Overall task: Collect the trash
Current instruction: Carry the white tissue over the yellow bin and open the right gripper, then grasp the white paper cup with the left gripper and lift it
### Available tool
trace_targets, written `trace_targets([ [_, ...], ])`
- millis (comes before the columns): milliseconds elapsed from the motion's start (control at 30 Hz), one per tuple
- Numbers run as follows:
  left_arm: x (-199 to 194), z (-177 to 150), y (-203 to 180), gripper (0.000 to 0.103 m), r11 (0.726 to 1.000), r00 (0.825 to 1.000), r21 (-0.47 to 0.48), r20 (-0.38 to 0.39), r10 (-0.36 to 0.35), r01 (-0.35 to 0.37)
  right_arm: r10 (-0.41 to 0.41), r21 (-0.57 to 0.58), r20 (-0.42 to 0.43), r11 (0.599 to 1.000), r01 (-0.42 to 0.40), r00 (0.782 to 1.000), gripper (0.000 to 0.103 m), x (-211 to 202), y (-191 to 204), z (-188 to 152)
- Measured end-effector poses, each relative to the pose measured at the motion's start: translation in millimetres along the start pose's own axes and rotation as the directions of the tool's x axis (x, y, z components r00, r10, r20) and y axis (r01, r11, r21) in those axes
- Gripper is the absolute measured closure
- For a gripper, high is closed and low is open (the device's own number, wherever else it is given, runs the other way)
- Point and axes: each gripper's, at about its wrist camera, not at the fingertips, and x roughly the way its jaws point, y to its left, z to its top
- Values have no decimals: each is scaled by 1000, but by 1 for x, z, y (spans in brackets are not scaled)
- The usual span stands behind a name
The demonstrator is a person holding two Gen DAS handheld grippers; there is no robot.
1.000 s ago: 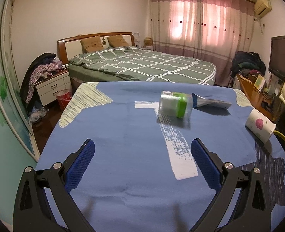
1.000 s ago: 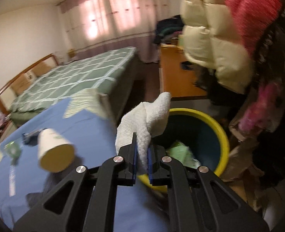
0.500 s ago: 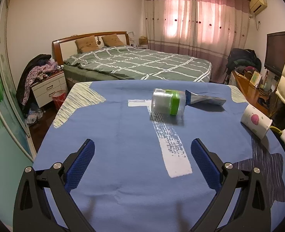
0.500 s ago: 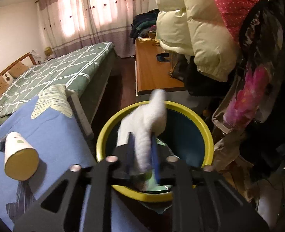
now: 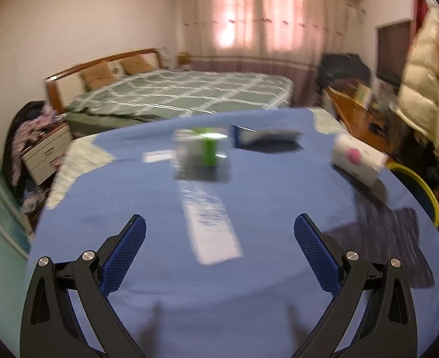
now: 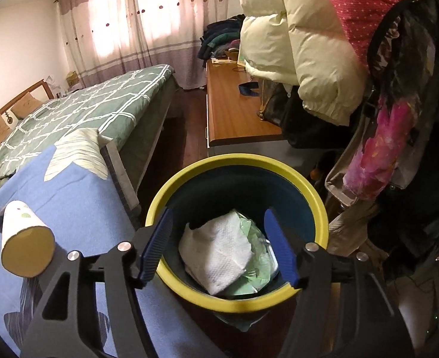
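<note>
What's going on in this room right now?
A person is collecting trash with two handheld tools. The right tool, whose jaws have just been opening, hangs over the yellow-rimmed bin; the white tissue lies inside. The left tool, open, faces the bottle, wrapper and paper cup.

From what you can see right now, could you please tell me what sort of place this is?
Most likely a home bedroom: a made bed with a wooden headboard, a curtained window, and coats hanging by a wooden dresser.
</note>
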Motion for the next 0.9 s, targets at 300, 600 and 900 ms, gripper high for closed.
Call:
trace_targets([
  [300,16,24,-95,5,954,963,146,-99,-249,262,37,-4,-10,999,-37,999,39,2,2,0],
  [600,63,64,-146,5,909,937,229,-125,-327,348,71,-12,-20,997,-71,997,35,4,4,0],
  [900,98,86,-166,5,888,930,275,-135,-343,368,86,-15,-33,996,-87,996,34,6,5,-1],
])
